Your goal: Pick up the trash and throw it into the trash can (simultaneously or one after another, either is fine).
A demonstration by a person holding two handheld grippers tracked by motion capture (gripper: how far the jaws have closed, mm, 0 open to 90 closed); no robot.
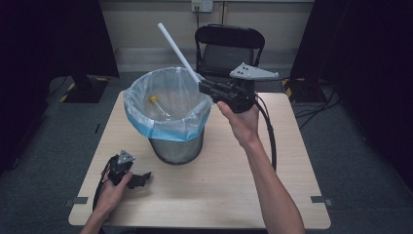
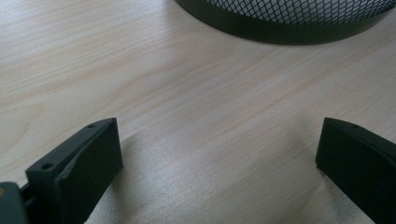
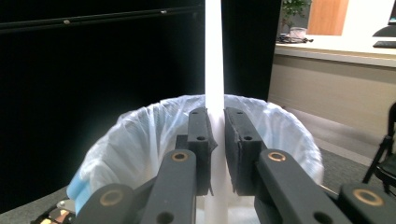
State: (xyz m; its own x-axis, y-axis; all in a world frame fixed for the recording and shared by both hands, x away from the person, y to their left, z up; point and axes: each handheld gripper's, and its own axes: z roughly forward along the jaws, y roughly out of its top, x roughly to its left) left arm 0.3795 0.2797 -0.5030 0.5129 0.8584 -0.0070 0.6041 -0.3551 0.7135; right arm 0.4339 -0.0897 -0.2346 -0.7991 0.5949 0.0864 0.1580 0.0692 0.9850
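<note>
bin [image 1: 168, 109]: lined, yellow-capped vial [image 1: 155, 100] inside | right claw [image 1: 202, 87]: clamps white tube [image 1: 178, 51] | left claw [image 2: 215, 163]: wide

Your work surface is a light wood-grain table [image 1: 234, 180], square with rounded corners, occupying the centre and lower part of the high view. It stands on grey carpet floor [image 1: 360, 161]. Left of centre on the table stands a mesh waste bin [image 1: 176, 148] lined with a pale blue bag [image 1: 165, 114]. At the lower left of the frame, the left gripper [image 1: 139, 179] rests on the tabletop, jaws spread wide, just below and left of the bin's base.
</note>
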